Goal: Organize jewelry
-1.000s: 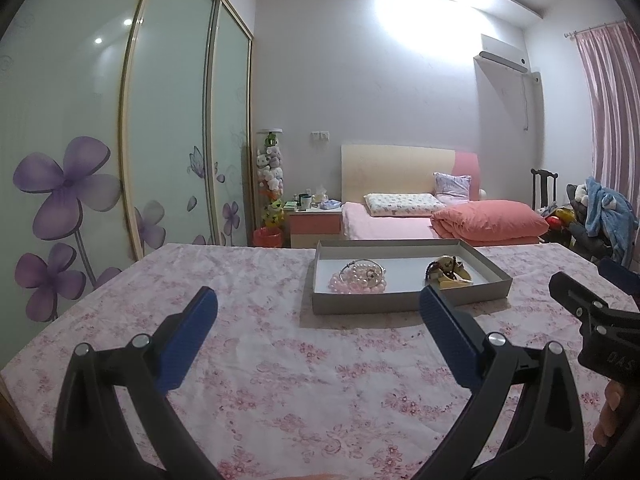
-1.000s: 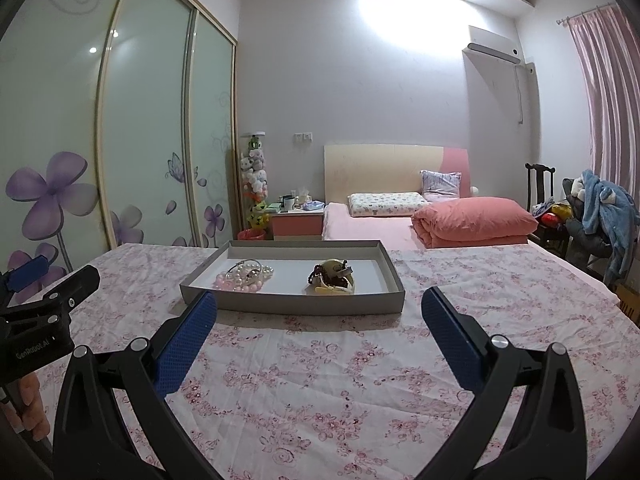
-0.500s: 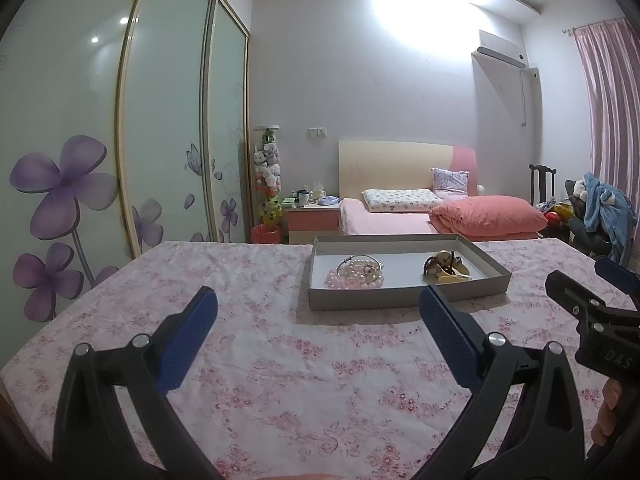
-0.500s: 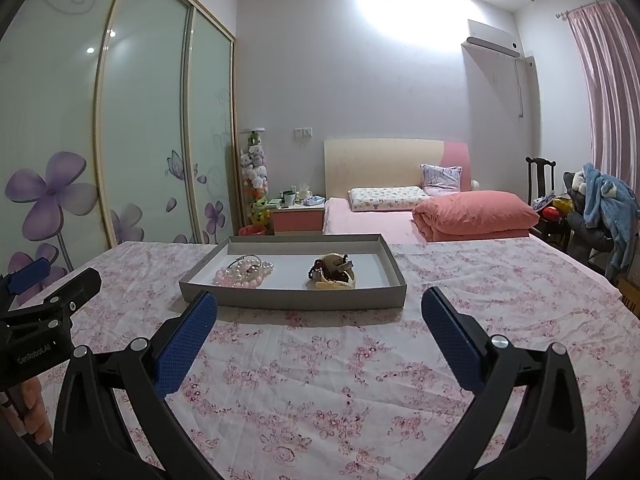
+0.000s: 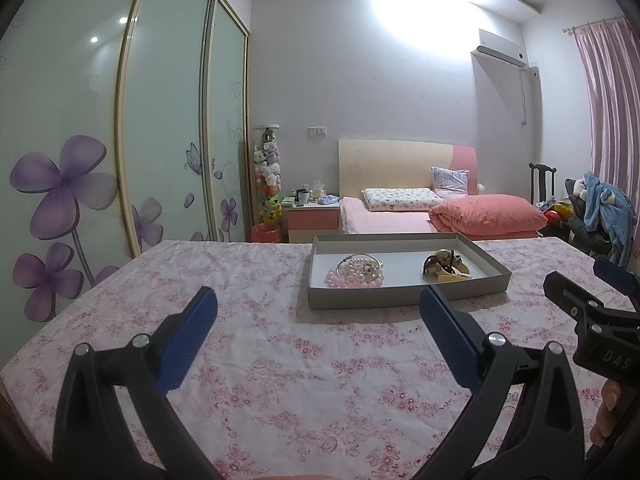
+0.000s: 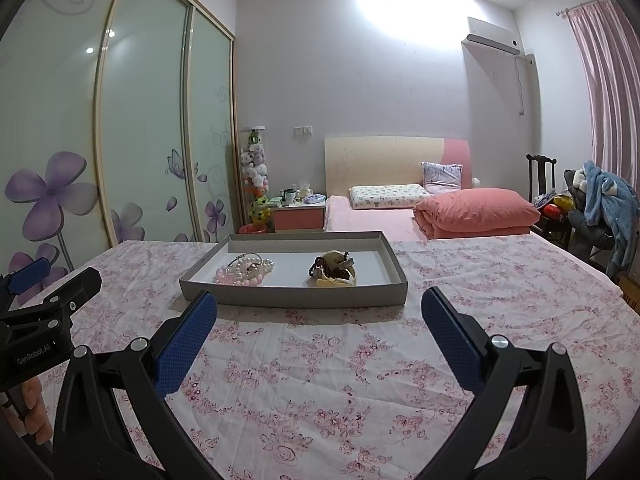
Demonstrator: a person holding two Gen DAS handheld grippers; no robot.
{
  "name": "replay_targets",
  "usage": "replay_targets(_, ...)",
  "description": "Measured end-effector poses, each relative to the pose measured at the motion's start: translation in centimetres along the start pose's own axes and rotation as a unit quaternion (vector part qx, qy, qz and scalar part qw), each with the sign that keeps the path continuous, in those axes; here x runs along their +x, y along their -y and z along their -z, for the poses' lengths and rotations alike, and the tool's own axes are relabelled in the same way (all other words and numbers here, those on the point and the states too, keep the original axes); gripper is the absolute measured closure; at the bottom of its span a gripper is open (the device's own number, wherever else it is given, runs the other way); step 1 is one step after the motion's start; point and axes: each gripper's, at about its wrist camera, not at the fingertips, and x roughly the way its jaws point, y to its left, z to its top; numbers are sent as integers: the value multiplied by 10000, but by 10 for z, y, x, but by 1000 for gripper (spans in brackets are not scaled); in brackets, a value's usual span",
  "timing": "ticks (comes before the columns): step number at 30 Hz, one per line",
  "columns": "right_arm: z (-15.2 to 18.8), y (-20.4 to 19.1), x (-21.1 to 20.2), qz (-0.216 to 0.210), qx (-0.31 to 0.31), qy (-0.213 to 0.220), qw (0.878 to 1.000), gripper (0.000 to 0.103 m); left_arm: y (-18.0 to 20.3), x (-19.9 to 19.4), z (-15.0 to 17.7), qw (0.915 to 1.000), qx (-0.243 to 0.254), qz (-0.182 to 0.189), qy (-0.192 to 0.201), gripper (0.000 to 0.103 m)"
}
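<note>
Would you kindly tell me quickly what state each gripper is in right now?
Left gripper: open, holding nothing, above the floral cloth short of the grey tray.
Right gripper: open, holding nothing, also short of the tray.

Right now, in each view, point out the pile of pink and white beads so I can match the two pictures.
Left wrist view: pink and white beads sit centre, in the grey tray's left half.
Right wrist view: the beads sit left of centre, again in the tray's left half.
Shared landmark: the folded pink quilt behind.
</note>
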Motion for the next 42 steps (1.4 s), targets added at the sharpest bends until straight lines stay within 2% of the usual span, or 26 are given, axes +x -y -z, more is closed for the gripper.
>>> replay_targets(42, 2, -4, 0, -20, -2, -29, 10000, 2, 0, 2, 3, 10000, -22, -12, -18, 4)
